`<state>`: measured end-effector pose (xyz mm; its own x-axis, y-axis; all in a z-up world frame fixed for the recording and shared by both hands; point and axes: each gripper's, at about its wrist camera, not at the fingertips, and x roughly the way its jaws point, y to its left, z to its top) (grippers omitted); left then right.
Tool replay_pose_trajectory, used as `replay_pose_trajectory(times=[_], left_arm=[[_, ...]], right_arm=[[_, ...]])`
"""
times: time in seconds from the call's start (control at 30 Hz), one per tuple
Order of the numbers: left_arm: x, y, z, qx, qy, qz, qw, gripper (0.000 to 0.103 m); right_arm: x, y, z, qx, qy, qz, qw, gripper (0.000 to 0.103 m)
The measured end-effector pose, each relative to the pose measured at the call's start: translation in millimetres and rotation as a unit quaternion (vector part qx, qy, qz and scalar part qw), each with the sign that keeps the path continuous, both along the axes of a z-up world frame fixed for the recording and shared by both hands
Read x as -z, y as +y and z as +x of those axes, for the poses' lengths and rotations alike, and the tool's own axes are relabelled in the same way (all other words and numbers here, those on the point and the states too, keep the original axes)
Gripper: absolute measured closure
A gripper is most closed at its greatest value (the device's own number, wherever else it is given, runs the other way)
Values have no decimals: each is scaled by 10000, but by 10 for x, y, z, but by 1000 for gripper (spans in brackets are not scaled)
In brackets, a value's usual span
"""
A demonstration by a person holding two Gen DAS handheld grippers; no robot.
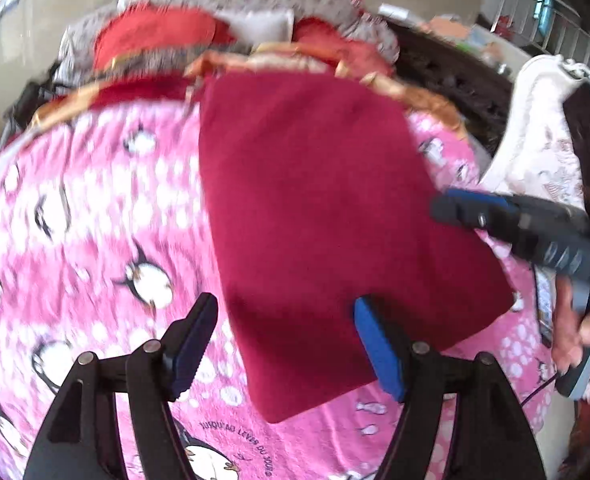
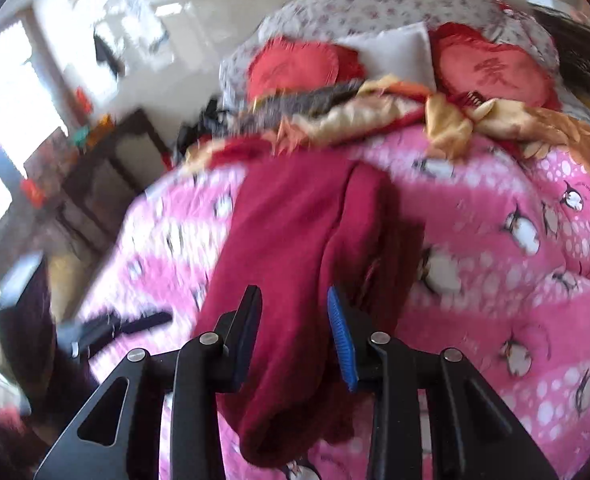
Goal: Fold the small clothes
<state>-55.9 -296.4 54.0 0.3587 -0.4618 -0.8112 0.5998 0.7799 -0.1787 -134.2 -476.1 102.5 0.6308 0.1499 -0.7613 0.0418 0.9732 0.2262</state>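
Note:
A dark red garment [image 1: 319,216] lies folded flat on the pink penguin bedspread [image 1: 95,220]. My left gripper [image 1: 287,340] is open and empty, its right finger over the garment's near edge. My right gripper shows in the left wrist view [image 1: 455,212] at the garment's right edge. In the right wrist view the right gripper [image 2: 295,344] is open, its fingers on either side of a fold of the red garment [image 2: 291,248]; it does not grip the cloth. The left gripper [image 2: 123,326] is a blurred dark shape at the left.
Red cushions [image 2: 295,66] and a white pillow [image 2: 391,46] lie at the head of the bed with a gold-trimmed cover [image 2: 475,116]. A white patterned cloth [image 1: 535,152] hangs at the right. Dark furniture [image 2: 107,184] stands left of the bed.

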Motion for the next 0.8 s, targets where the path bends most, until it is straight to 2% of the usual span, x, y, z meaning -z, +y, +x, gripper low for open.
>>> replay_pose_trajectory(times=[0.03, 0.07, 0.1, 0.17, 0.23, 0.33, 0.4, 0.53, 0.57, 0.6, 0.7, 0.8], left_arm=[[87, -14, 5, 45, 100, 25, 9999, 29], [137, -23, 2, 61, 149, 82, 9998, 29], [159, -16, -31, 71, 150, 137, 9998, 29], [100, 11, -89, 106, -11, 158, 9998, 29], [-6, 8, -81, 94, -305, 184, 9993, 29], [-123, 4, -51, 28, -522, 77, 9986, 29], [-155, -68, 11, -6, -524, 72, 9986, 29], [-111, -190, 39, -68, -482, 167, 9987, 28], [-115, -194, 77, -89, -473, 184, 9987, 28], [-101, -229, 84, -106, -490, 186, 9986, 28], [-74, -303, 121, -113, -560, 195, 9982, 23], [-39, -353, 146, -137, -557, 251, 9980, 20]], right_arm=[[124, 25, -23, 124, 157, -410, 9990, 100], [246, 16, -43, 205, 293, -580, 9977, 100], [346, -19, -76, 258, 362, -516, 9977, 101], [355, -119, -134, 345, 299, -156, 9988, 100], [205, -196, -163, 384, 214, 118, 9990, 100], [-62, -325, -116, 614, -220, 374, 9972, 97], [-128, -405, 27, 830, -340, 388, 9952, 87], [-8, -528, 487, 1058, -141, 609, 9924, 86], [38, -543, 599, 1055, -76, 631, 9924, 89], [57, -544, 657, 1055, -79, 544, 9929, 103], [111, -499, 813, 1117, -111, -260, 9933, 103], [279, -551, 904, 1217, -68, -366, 9919, 103]])
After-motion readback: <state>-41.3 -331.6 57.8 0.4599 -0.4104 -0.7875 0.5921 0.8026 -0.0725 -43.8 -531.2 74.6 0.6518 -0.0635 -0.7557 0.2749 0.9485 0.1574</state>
